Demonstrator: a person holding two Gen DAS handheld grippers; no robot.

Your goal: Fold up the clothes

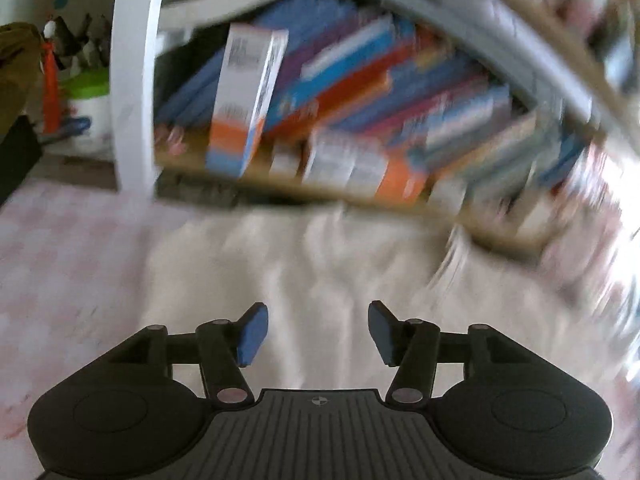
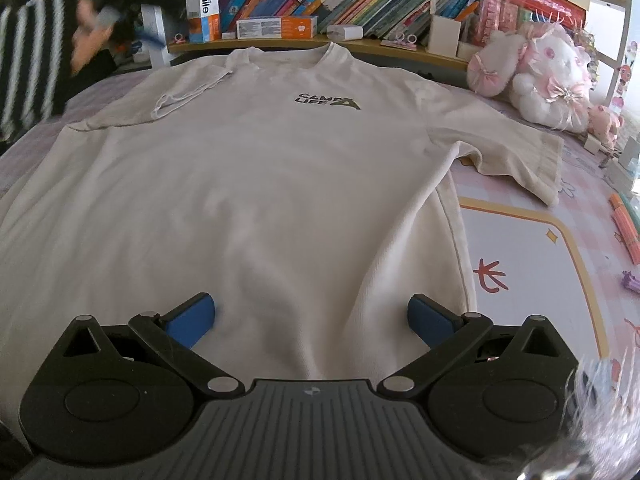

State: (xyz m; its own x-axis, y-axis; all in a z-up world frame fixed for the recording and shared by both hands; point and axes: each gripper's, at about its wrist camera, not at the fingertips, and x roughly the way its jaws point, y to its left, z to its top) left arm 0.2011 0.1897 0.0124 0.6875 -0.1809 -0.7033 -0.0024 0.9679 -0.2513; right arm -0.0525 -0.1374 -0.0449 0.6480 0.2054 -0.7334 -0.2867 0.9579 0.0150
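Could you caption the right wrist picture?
Open right gripper over the hem of a cream T-shirt spread flat.

In the left wrist view we saw heavy motion blur smearing the books (image 1: pixel 360 92) and the pale cloth (image 1: pixel 280 272), while the left gripper (image 1: pixel 318 334) itself stayed sharp. Glare burned out the right edge. In the right wrist view we found sharp focus and even, soft daylight on the T-shirt (image 2: pixel 256 184), with only a blurred hand (image 2: pixel 90 38) at upper left. Fisheye bending curved both frames' edges, and a translucent smear clouded the lower right corner
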